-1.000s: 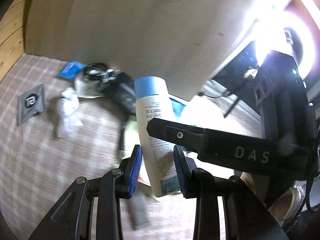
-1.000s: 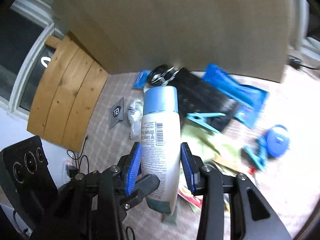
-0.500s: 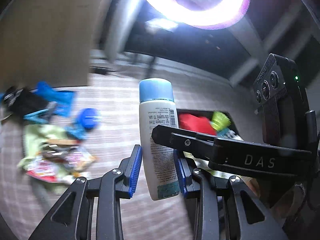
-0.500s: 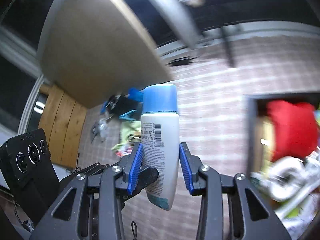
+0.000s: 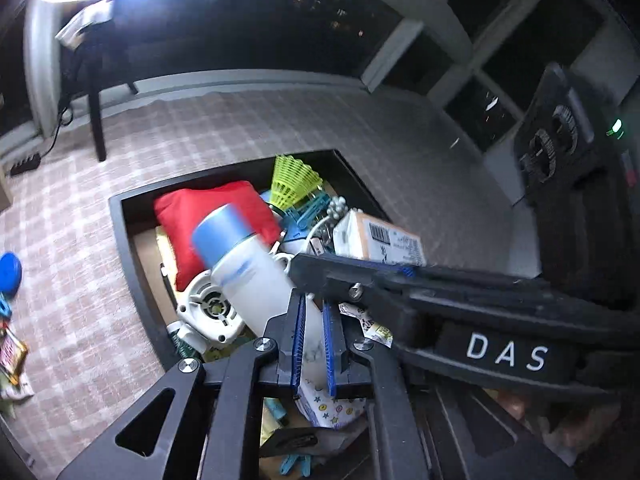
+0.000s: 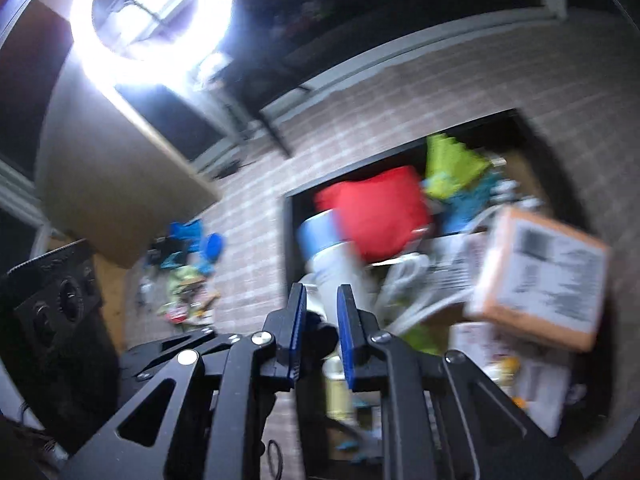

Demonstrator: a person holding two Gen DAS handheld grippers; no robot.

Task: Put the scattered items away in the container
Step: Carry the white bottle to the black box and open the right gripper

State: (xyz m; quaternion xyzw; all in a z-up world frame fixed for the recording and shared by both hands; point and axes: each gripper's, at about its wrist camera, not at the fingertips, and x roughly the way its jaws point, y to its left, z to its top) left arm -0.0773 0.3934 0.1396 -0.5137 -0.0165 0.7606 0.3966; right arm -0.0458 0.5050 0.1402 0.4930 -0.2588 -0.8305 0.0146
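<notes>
A white bottle with a blue cap (image 5: 244, 264) (image 6: 332, 264) tilts to the left over the open black box (image 5: 120, 232) (image 6: 288, 216), which holds several items. My left gripper (image 5: 314, 304) is just behind the bottle's base. Its jaws are closing to a narrow gap, and no pad visibly presses on the bottle. My right gripper (image 6: 322, 292) is also closing, with the blurred bottle just past its fingertips. In the left wrist view the right gripper reaches in as a black arm marked DAS (image 5: 440, 300).
In the box lie a red pouch (image 5: 188, 216), a green shuttlecock (image 5: 294, 180), an orange-and-white carton (image 6: 536, 276) and a white round device (image 5: 208, 308). Scattered items (image 6: 184, 280) remain on the checked carpet at the left. A ring light (image 6: 152, 12) glares above.
Both grippers swung with the bottle from the scattered pile to above the box. Their jaws have narrowed, and the bottle has tipped from upright to leaning left.
</notes>
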